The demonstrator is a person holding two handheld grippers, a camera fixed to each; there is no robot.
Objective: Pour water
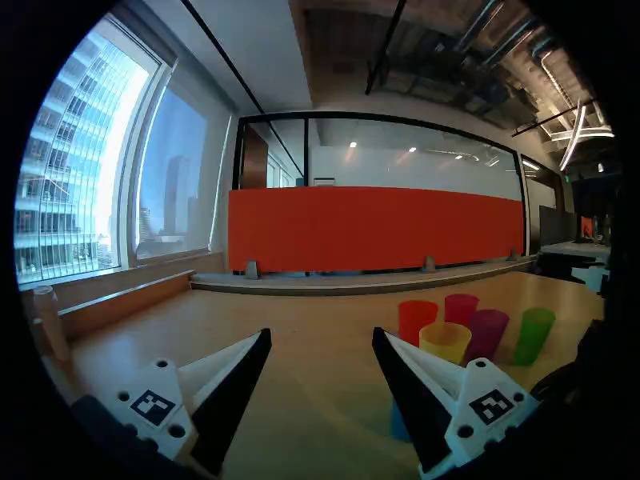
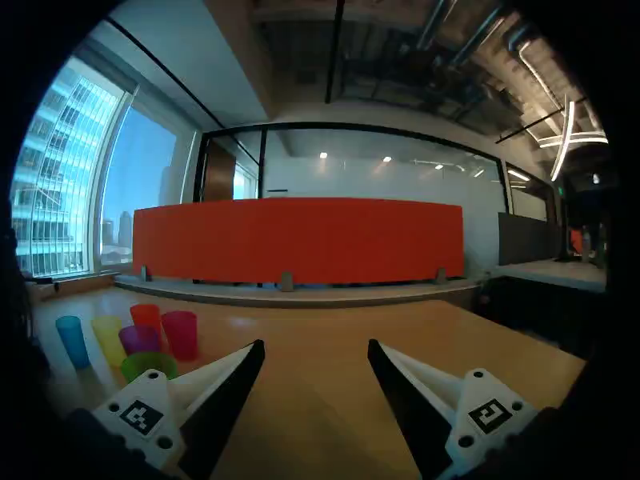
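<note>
Several coloured plastic cups stand grouped on the wooden table. In the left gripper view I see a red cup [image 1: 416,319], a pink cup [image 1: 460,307], a yellow cup [image 1: 445,342], a purple cup [image 1: 487,334], a green cup [image 1: 534,334] and a blue cup [image 1: 399,422] partly hidden behind my right finger. My left gripper [image 1: 322,338] is open, with the cups just right of it. In the right gripper view the cups sit at the left: blue cup [image 2: 72,339], yellow cup [image 2: 109,338], red cup [image 2: 146,316], pink cup [image 2: 180,334], purple cup [image 2: 139,339], green cup [image 2: 149,366]. My right gripper [image 2: 315,347] is open and holds nothing.
An orange divider panel [image 1: 376,228] runs along the table's far edge. Windows [image 1: 80,184] and a wooden ledge [image 1: 120,296] lie at the left. Bare wooden tabletop [image 2: 320,384] stretches ahead of both grippers. A dark desk [image 2: 552,280] stands at the right.
</note>
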